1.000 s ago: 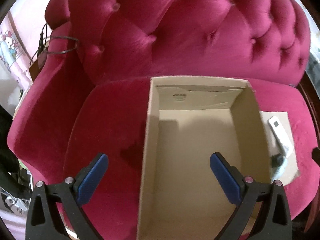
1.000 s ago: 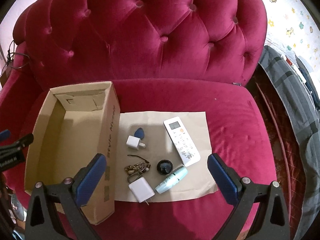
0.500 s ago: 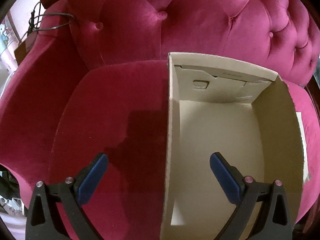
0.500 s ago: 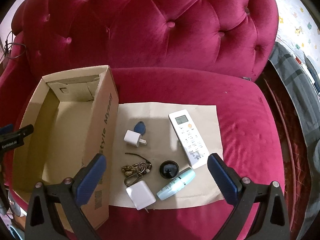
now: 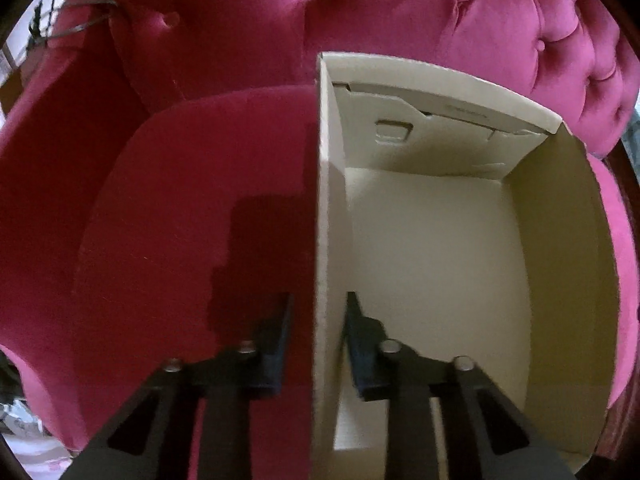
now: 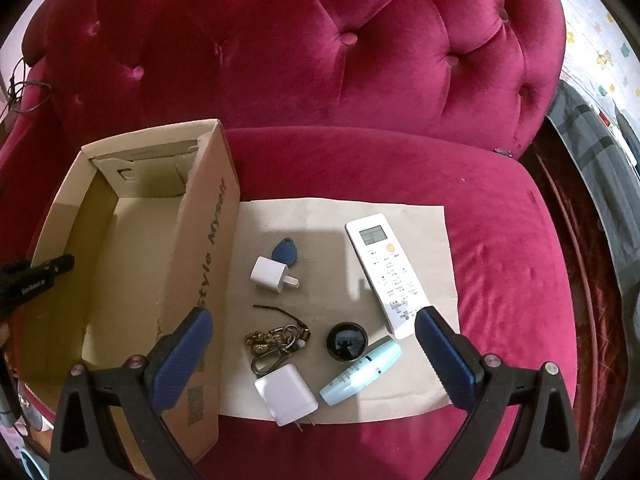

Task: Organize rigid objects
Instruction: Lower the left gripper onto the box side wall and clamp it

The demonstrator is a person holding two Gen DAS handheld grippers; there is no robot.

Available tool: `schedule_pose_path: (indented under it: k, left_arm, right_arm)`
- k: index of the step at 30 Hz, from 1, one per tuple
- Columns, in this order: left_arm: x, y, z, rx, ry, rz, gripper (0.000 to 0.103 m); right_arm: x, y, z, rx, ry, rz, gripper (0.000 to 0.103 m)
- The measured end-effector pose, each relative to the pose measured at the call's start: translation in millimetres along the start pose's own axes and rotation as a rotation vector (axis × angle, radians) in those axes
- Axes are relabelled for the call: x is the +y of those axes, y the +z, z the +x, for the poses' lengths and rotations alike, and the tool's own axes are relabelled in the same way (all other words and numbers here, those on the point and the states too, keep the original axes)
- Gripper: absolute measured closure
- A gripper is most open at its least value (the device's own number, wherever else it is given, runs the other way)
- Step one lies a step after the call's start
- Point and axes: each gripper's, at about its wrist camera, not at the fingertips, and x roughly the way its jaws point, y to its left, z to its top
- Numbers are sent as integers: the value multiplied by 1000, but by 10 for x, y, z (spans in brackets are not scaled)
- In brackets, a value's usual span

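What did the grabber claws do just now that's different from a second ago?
The left gripper came down over the cardboard box's near side wall and its jaws are closing, one on each side of that wall. The right gripper sank slightly, jaws wide open. The items on the paper sheet stayed put.

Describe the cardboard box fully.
The box is plain brown cardboard, long and open-topped with no lid, printed lettering on its outer side. Nothing shows inside. It sits upright on the red sofa, its side along the paper sheet. The left hand-held gripper straddles one long wall, jaws closing on it.
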Motion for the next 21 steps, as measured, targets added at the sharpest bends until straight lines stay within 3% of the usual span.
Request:
schedule_pose_path:
  k: [1, 21]
  left_arm:
    - [-2, -5, 5, 3, -11, 1, 88]
    - [-52, -32, 26, -27, 20, 26, 89]
  right_arm:
    - [-1, 0, 4, -1, -1, 0, 0]
    - [-306, 31, 117, 10, -25, 67, 0]
